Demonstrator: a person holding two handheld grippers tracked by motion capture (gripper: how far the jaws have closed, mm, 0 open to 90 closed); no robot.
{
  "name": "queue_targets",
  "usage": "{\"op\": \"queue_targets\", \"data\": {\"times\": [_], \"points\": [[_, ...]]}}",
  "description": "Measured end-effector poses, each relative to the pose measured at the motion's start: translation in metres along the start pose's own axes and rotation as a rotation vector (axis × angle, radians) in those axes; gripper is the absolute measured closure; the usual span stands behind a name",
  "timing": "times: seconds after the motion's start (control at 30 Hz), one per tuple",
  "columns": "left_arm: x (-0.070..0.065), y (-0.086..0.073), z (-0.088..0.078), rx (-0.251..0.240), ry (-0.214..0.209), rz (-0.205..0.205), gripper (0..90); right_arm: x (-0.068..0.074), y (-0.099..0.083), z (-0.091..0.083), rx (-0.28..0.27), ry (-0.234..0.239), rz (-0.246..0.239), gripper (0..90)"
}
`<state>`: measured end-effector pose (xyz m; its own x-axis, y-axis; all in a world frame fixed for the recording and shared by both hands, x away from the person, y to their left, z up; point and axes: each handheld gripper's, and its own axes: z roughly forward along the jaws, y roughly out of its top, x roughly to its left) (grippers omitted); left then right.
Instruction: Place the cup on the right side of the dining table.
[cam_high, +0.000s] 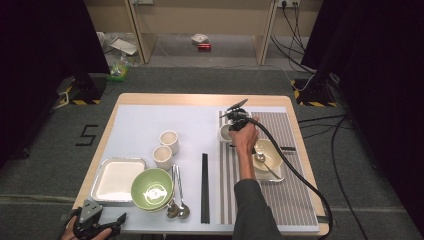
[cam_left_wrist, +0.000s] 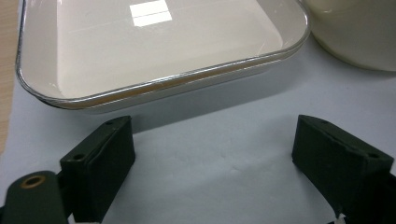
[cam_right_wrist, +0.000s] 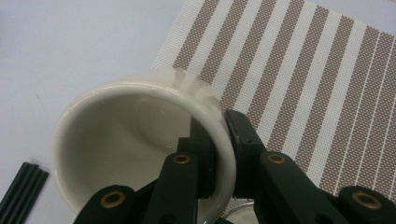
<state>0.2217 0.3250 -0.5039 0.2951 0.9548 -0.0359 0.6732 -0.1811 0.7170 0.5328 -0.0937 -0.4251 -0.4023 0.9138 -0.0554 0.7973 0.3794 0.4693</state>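
Observation:
My right gripper (cam_right_wrist: 217, 126) is shut on the wall of a white cup (cam_right_wrist: 116, 140), one jaw inside the rim and one outside, and the cup is tilted. In the high view this cup (cam_high: 225, 133) sits under the right gripper (cam_high: 232, 124) at the far left edge of the striped placemat (cam_high: 290, 195). Near the table's front left corner, my left gripper (cam_high: 97, 220) is open. In its own view the left gripper (cam_left_wrist: 215, 135) has nothing between its jaws and faces the white rectangular tray (cam_left_wrist: 140, 46).
Two more white cups (cam_high: 169, 140) (cam_high: 162, 156) stand mid-table. A green bowl (cam_high: 152, 188) sits beside the white tray (cam_high: 119, 179), with spoons (cam_high: 177, 200) and black chopsticks (cam_high: 204, 187) to its right. A cream bowl (cam_high: 270, 150) with a spoon rests on a small tray on the placemat.

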Motion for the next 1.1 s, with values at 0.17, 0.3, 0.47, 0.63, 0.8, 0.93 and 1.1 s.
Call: {"op": "queue_targets", "data": {"times": [0.17, 0.3, 0.47, 0.63, 0.8, 0.93, 1.1], "points": [[0.0, 0.0, 0.0, -0.003, -0.002, -0.003, 11.8, -0.001, -0.003, 0.005, 0.001, -0.002, 0.014, 82.3], [0.0, 0.0, 0.0, 0.0, 0.0, 0.0, 11.8, -0.001, -0.005, 0.005, -0.01, 0.006, 0.028, 81.8], [0.0, 0.0, 0.0, -0.003, 0.0, -0.003, 11.8, 0.0, -0.004, 0.002, -0.031, 0.011, 0.036, 80.2], [0.0, 0.0, 0.0, 0.001, 0.001, -0.001, 11.8, -0.002, -0.005, -0.002, -0.047, 0.021, 0.059, 75.6], [0.0, 0.0, 0.0, -0.001, 0.0, -0.004, 11.8, -0.005, -0.005, -0.006, -0.074, 0.031, 0.078, 72.1], [0.0, 0.0, 0.0, -0.001, 0.001, -0.001, 11.8, -0.007, -0.004, -0.012, -0.108, 0.053, 0.095, 68.9], [0.0, 0.0, 0.0, 0.0, 0.001, -0.001, 11.8, -0.013, -0.006, -0.023, -0.114, 0.061, 0.093, 59.8]]}}
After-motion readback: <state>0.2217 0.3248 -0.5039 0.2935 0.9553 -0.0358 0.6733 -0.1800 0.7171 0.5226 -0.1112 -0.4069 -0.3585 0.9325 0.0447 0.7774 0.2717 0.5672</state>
